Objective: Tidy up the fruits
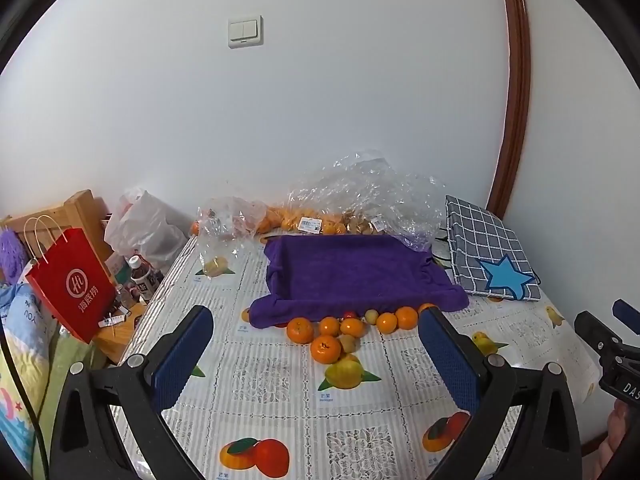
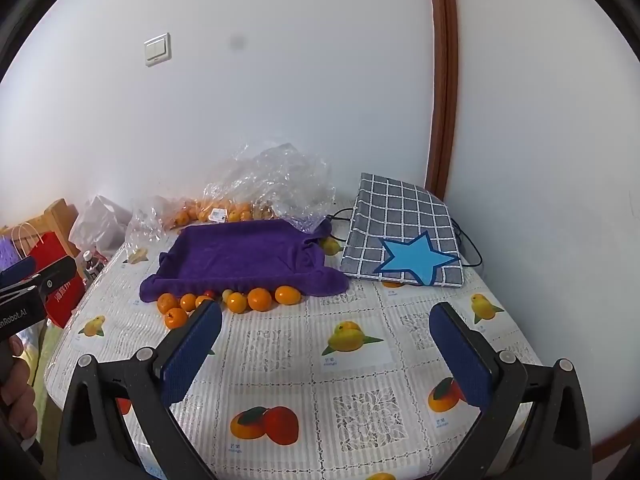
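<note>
Several loose oranges [image 1: 325,348] [image 2: 259,299] lie in a cluster on the table, with a small yellowish fruit [image 1: 371,316] and a red one among them, just in front of a tray covered by a purple towel [image 1: 352,272] [image 2: 244,258]. My left gripper [image 1: 316,364] is open and empty, held above the table short of the oranges. My right gripper [image 2: 326,350] is open and empty, to the right of the cluster. Each gripper's tip shows at the edge of the other's view.
Clear plastic bags [image 1: 352,200] [image 2: 272,184] with more oranges lie behind the tray by the wall. A checked pouch with a blue star [image 1: 488,252] [image 2: 404,240] lies at the right. A red paper bag [image 1: 68,284] and bottles stand left of the table [image 1: 280,392].
</note>
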### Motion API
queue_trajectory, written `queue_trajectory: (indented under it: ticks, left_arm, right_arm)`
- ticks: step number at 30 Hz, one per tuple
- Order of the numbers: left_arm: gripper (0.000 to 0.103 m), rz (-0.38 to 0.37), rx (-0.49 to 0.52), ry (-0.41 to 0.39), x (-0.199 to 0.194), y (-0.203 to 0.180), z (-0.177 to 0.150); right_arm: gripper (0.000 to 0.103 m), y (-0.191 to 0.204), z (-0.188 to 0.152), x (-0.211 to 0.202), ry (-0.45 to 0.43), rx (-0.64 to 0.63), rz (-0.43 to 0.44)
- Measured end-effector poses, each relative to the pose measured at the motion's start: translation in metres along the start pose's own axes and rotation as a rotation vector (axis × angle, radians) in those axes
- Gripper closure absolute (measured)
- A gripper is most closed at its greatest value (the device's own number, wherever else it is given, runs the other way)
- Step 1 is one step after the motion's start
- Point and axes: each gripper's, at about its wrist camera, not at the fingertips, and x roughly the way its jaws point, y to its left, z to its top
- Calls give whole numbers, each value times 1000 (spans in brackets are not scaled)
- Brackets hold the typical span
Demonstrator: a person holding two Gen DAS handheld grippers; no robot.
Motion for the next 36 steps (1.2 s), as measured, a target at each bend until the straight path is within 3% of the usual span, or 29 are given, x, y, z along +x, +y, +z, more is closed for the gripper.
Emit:
queue_trajectory:
  ticks: [36]
  left_arm:
    - [0, -16, 4, -17, -8, 1, -4]
  right_arm:
    - [0, 9, -7, -5, -12, -10, 12]
